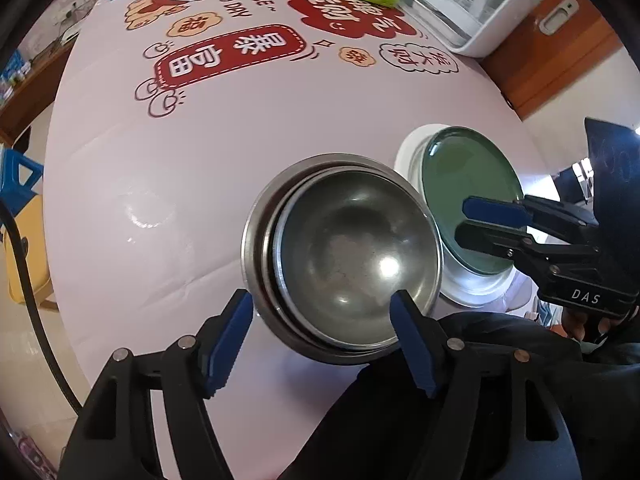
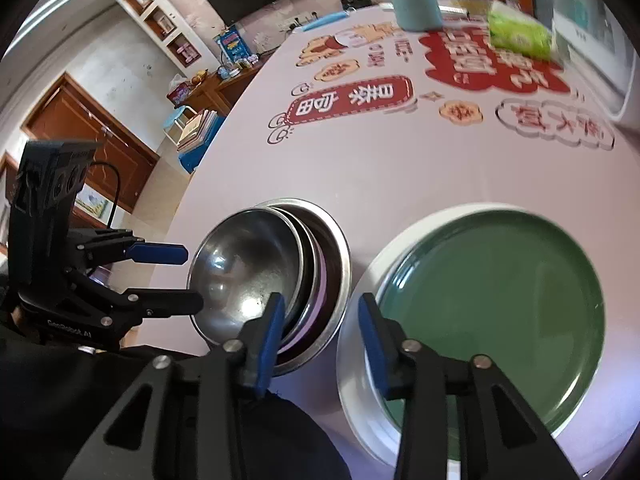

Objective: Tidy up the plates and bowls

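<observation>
A stack of steel bowls (image 1: 344,252) sits near the table's front edge, the top one tilted; it also shows in the right wrist view (image 2: 248,272). To its right a green plate (image 1: 468,196) lies on a white plate (image 1: 476,288), and both show in the right wrist view, green plate (image 2: 492,320) on white plate (image 2: 352,344). My left gripper (image 1: 320,340) is open and empty, its fingers at the near rim of the bowls; it also shows in the right wrist view (image 2: 176,276). My right gripper (image 2: 318,340) is open and empty, just before the gap between bowls and plates; it also shows in the left wrist view (image 1: 476,220).
The round table has a pale cloth (image 1: 240,152) with red printed signs. At the far side stand a teal canister (image 2: 416,4), a green tissue pack (image 2: 520,34) and a white box with a clear lid (image 1: 464,4). A dark sleeve (image 1: 480,360) lies along the front edge.
</observation>
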`<state>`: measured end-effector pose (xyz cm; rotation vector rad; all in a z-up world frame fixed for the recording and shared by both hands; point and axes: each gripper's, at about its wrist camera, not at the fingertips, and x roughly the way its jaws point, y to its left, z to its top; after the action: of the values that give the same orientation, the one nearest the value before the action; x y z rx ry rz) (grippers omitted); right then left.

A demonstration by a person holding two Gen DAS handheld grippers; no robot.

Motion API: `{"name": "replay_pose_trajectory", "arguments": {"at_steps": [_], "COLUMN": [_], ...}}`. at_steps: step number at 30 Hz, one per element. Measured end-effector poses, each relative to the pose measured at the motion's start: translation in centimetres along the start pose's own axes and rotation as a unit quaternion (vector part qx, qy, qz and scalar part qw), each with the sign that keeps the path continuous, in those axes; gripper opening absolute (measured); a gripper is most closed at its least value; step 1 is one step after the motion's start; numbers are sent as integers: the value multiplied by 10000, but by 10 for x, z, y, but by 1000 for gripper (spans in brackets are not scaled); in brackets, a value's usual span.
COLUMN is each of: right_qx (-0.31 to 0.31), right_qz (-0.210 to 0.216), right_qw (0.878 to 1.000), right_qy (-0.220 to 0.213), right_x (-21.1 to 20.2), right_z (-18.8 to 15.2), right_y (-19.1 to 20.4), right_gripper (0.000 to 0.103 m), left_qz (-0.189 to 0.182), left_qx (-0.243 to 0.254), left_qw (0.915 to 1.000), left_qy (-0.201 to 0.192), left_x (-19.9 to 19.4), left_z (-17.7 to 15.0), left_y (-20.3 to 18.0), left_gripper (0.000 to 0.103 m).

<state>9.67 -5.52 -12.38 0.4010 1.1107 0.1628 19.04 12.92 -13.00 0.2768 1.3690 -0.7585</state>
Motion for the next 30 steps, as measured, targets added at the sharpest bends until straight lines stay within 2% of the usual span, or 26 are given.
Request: {"name": "replay_pose_trajectory", "arguments": {"at_steps": [10, 16, 30], "right_qx": [721, 935, 1006], "right_qz": [631, 985, 1271], "right_qw": [9946, 9889, 9819], "right_qy": [409, 606, 977], "right_x": [18, 29, 48], "right_z": [-3, -5, -2], "right_y": [-25, -29, -26], "right_gripper": [45, 46, 47], "left_qz": [-79, -206, -367], "left_qx": [-540, -781, -972], "left_qw": [9985, 9967, 9938], "left_qy": [21, 110, 400], "left_x": [9, 19, 45], "left_z": [-2, -3, -2], "left_y": [24, 34, 42], "left_gripper": [73, 73, 72]}}
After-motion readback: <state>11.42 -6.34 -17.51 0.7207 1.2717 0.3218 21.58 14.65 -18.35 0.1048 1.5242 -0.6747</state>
